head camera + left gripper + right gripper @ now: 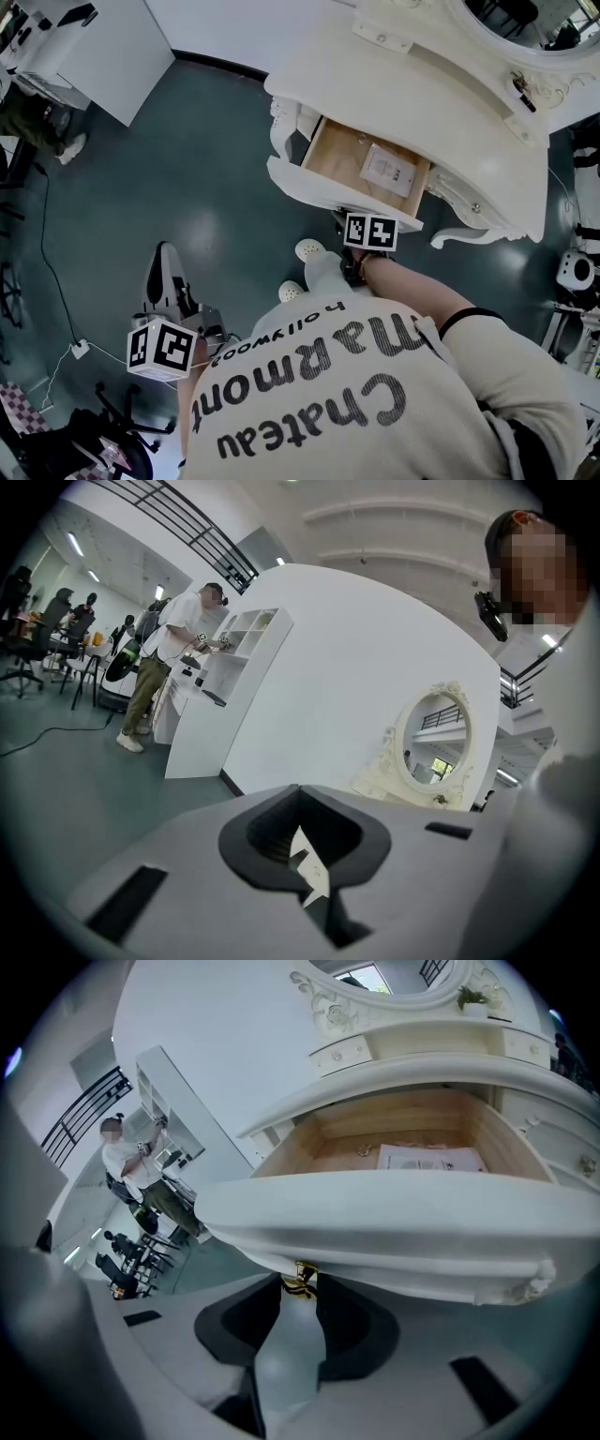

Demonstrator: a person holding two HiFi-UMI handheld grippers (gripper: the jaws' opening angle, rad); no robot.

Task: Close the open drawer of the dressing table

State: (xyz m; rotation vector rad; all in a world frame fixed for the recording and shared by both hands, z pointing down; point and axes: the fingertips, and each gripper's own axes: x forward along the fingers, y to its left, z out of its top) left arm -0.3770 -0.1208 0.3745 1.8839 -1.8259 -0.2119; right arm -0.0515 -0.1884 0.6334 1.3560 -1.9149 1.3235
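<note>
white drawer (pixel 337 156), pale wood inside, stands open; right gripper (pixel 299 1299) pinches its gold handle (pixel 300 1280), left gripper (pixel 306 857) closed empty.

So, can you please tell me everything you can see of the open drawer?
The drawer is pulled out from under the top of the dressing table. Its front is white, curved and glossy, and the inside looks like pale bare wood. A flat white packet lies on its floor. A small gold handle hangs at the front's lower edge, between the jaws of the right gripper, which appear to close on it.
</note>
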